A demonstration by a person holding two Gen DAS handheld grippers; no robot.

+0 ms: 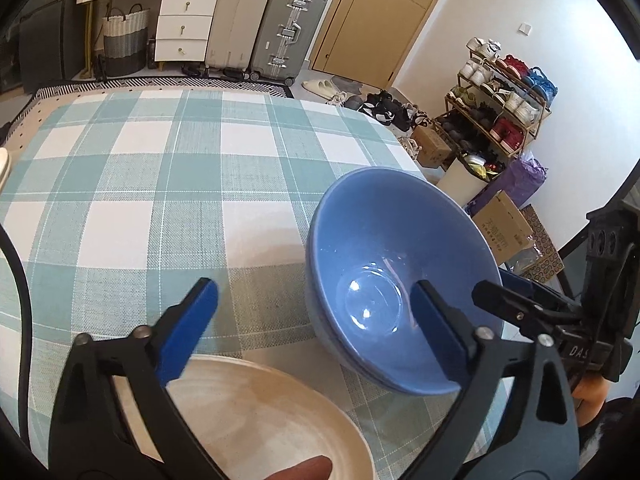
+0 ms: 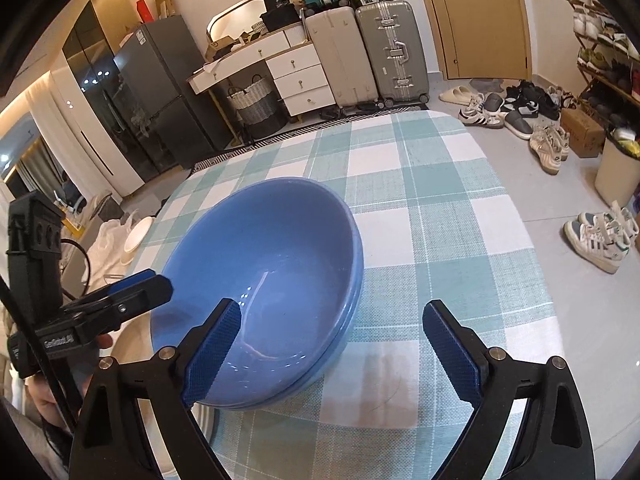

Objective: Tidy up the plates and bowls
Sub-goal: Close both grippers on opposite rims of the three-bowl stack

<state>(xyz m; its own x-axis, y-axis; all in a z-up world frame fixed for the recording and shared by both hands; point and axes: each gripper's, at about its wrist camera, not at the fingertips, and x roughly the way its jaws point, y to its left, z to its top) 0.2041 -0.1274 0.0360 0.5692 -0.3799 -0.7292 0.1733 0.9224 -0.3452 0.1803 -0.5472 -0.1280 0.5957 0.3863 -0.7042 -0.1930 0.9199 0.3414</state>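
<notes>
- Bowls, blue (image 2: 264, 280): two nested, the double rim showing, standing on the checked tablecloth (image 1: 160, 168) near its right edge; stacking appears done.
- Plate, cream (image 1: 256, 412): just beside the bowls, apart from them, directly under the left gripper; apparently not yet sorted.
- Left gripper (image 1: 316, 308): jaws wide apart, empty, right finger over the bowl.
- Right gripper (image 2: 332, 344): jaws wide apart, empty, left finger over the bowl rim.

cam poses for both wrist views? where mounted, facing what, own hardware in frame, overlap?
Left wrist: on the left gripper, open, looking over the checked table at the blue bowl and beige plate; right gripper at frame right.
Right wrist: on the right gripper, open, facing the blue bowl; left gripper at frame left.
Shared: bowl, table, suitcases, door.
</notes>
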